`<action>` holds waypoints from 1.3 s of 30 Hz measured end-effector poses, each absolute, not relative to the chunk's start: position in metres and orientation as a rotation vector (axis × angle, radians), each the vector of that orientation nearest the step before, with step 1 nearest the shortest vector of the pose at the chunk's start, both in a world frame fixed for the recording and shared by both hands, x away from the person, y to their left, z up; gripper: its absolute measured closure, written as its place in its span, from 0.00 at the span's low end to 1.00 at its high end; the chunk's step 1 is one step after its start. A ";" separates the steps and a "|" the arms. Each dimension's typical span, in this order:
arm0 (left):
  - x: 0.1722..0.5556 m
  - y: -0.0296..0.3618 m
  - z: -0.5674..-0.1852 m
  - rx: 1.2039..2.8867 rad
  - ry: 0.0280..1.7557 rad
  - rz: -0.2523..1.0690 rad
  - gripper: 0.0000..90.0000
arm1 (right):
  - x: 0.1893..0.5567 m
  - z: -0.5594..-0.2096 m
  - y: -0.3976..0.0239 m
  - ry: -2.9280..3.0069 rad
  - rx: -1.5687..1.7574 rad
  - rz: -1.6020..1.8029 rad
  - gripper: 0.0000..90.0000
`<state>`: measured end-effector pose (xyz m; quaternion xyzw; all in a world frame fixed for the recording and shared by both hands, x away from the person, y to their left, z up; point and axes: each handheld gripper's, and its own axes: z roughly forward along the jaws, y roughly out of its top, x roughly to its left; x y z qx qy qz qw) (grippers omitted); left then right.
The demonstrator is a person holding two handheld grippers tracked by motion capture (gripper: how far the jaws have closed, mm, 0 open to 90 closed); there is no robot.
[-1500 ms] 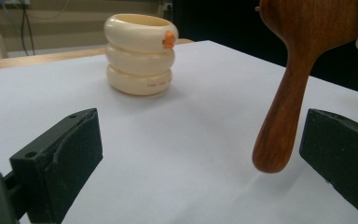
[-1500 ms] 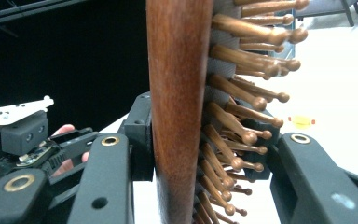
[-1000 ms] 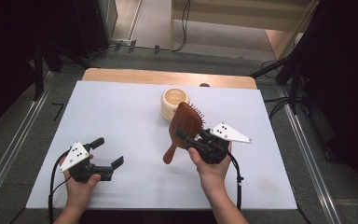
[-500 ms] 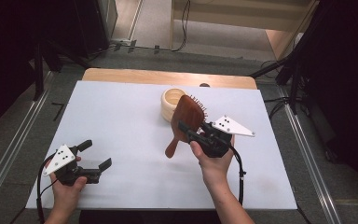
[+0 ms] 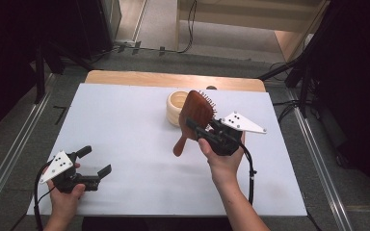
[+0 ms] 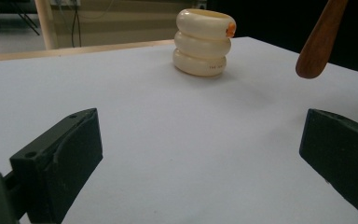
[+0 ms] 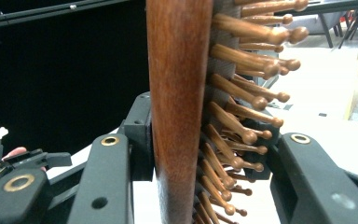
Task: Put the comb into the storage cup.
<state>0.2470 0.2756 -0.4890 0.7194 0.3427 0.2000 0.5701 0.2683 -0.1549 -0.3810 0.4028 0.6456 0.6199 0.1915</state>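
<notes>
A brown wooden hairbrush (image 5: 196,109) hangs above the white table, head up, with its handle (image 5: 179,144) pointing down and left. My right gripper (image 5: 202,125) is shut on the head; in the right gripper view the jaws press the brush (image 7: 179,93) on its back and on its wooden bristles (image 7: 242,112). Just behind the brush stands a cream ribbed cup (image 5: 177,107), upright and apart from it. Near the table's front left corner my left gripper (image 5: 96,159) is open with nothing between its jaws. The left gripper view looks past them (image 6: 196,154) to the cup (image 6: 204,42) and the handle's tip (image 6: 318,42).
A white sheet (image 5: 125,125) covers the table, and a strip of bare wood (image 5: 173,79) shows at the far edge. Metal rails (image 5: 9,149) run along both sides on the floor. Dark stands and cables lie beyond the table.
The right gripper has lifted the hairbrush and brought it closer to the cup. The left gripper has slid left toward the table's front left corner.
</notes>
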 end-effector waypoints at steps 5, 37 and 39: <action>0.248 0.278 -0.490 1.673 0.814 0.459 0.00 | 0.272 -0.376 -0.156 1.804 1.127 1.744 0.59; 0.248 0.280 -0.491 1.665 0.803 0.440 0.00 | 0.299 -0.343 -0.166 1.766 1.108 1.703 0.59; 0.248 0.280 -0.491 1.665 0.803 0.439 0.00 | 0.301 -0.342 -0.167 1.763 1.103 1.695 0.59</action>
